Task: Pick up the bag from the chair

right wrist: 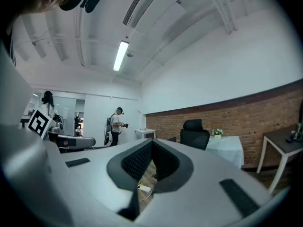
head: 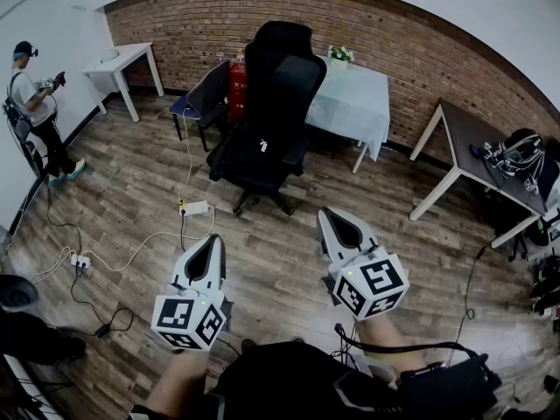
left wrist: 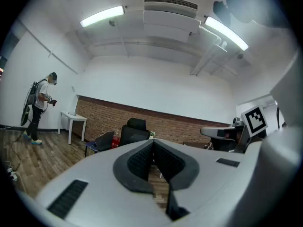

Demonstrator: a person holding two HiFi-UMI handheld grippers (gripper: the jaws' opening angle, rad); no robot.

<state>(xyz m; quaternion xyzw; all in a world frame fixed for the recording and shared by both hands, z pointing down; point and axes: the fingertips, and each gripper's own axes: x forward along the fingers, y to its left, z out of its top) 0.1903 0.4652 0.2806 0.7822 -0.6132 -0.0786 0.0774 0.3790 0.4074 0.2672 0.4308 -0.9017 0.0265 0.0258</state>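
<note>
Forearms [head: 175, 383] of the wearer are showing nearest the lens in the head view, each carrying a gripper low over the wood floor [head: 131, 191]. The left gripper [head: 213, 241] and the right gripper [head: 329, 215] are both pointing toward the chair [head: 273, 94], well apart from it, with their marker cubes [head: 188, 320] facing the camera. The chair, black and high-backed, is standing mid-room. The bag [head: 261, 147], black with a small white tag, is lying on its seat, its outline proving hard to separate from the upholstery. A power strip [head: 194, 207] is lying on the floor between the left gripper and the chair. Behind the chair a clothed table [head: 359, 108] is standing against the brick wall [head: 411, 51], with flowers [head: 339, 53] on it. A small chair [head: 203, 99] is standing to its left, a white table [head: 122, 59] in the far left corner, and a dark table [head: 468, 134] at the right. A person [head: 35, 103] is standing by the left wall. In the left gripper view, the left gripper [left wrist: 152, 143] is showing its jaws closed tip to tip, gripping nothing. The chair [left wrist: 134, 130] is appearing beyond the tips, the bag not being discernible there, and the person [left wrist: 40, 105] is standing far left. In the right gripper view, the right gripper [right wrist: 152, 143] is likewise showing jaws pressed together and empty. The chair [right wrist: 195, 134] is sitting right of the tips, beside the clothed table [right wrist: 227, 148], and the power strip [right wrist: 144, 189] is showing through the gap below the pads.
</note>
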